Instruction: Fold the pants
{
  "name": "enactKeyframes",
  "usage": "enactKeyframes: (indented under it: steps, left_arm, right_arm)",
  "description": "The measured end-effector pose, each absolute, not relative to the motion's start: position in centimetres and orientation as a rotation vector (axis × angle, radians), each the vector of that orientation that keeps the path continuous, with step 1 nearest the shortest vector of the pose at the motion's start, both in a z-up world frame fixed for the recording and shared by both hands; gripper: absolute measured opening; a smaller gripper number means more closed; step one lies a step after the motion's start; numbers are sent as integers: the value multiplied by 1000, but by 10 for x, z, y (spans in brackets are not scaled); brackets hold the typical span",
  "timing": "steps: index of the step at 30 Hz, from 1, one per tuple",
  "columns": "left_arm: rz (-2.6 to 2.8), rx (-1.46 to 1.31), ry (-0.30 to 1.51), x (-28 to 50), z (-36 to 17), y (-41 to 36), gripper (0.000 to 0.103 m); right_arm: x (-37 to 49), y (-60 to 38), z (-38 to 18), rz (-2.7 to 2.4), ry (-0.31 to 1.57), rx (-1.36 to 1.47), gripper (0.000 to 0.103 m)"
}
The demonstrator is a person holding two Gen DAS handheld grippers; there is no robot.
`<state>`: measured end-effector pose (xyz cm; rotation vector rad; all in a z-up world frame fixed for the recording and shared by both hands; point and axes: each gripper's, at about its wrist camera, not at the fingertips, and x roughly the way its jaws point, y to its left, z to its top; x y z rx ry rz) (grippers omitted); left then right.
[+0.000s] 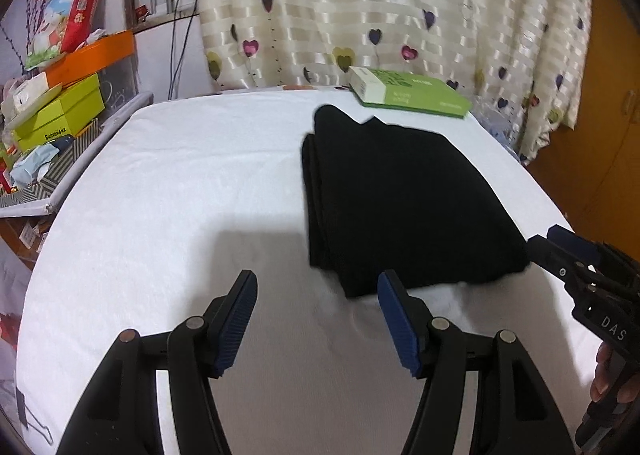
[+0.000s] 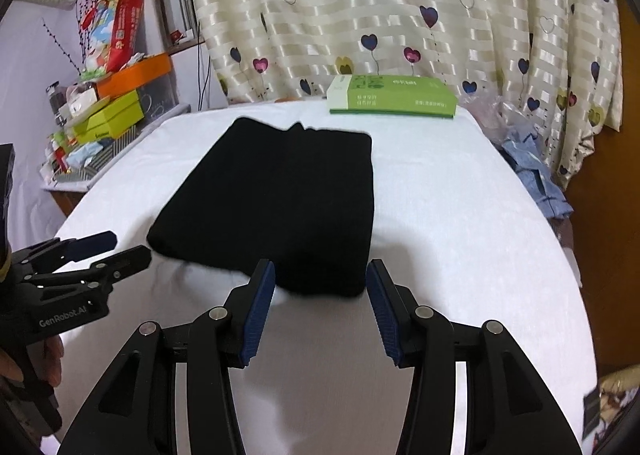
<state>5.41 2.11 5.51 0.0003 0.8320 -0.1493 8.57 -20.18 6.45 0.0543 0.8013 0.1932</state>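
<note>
The black pants [image 1: 400, 199] lie folded into a compact rectangle on the white table [image 1: 180, 195]. They also show in the right wrist view [image 2: 280, 207]. My left gripper [image 1: 318, 291] is open and empty, just short of the pants' near left corner. My right gripper [image 2: 320, 279] is open and empty, its fingertips at the pants' near edge. The right gripper shows at the right edge of the left wrist view [image 1: 560, 243], beside the pants. The left gripper shows at the left of the right wrist view [image 2: 116, 247], beside the pants.
A green box [image 1: 408, 93] lies at the table's far edge, in front of a heart-patterned curtain [image 1: 380, 7]. Stacked boxes and clutter [image 1: 60, 87] stand on a shelf at the left. A blue striped cloth [image 2: 536, 179] hangs off the table's right side.
</note>
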Motion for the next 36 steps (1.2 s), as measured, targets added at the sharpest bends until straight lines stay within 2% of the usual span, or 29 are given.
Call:
enactKeyframes:
  steps: [11, 27, 31, 36]
  left_arm:
    - [-142, 39, 896, 27, 23, 1, 65]
    - [-125, 57, 906, 25, 13, -10, 68]
    - [-123, 47, 911, 28, 12, -10, 70]
    - [-123, 47, 911, 29, 12, -10, 71]
  right_arm:
    - [62, -196, 38, 168, 890, 54, 49]
    - [69, -185, 24, 127, 956, -7, 49]
    - [72, -182, 23, 129, 961, -19, 54]
    - [72, -181, 23, 128, 963, -27, 55]
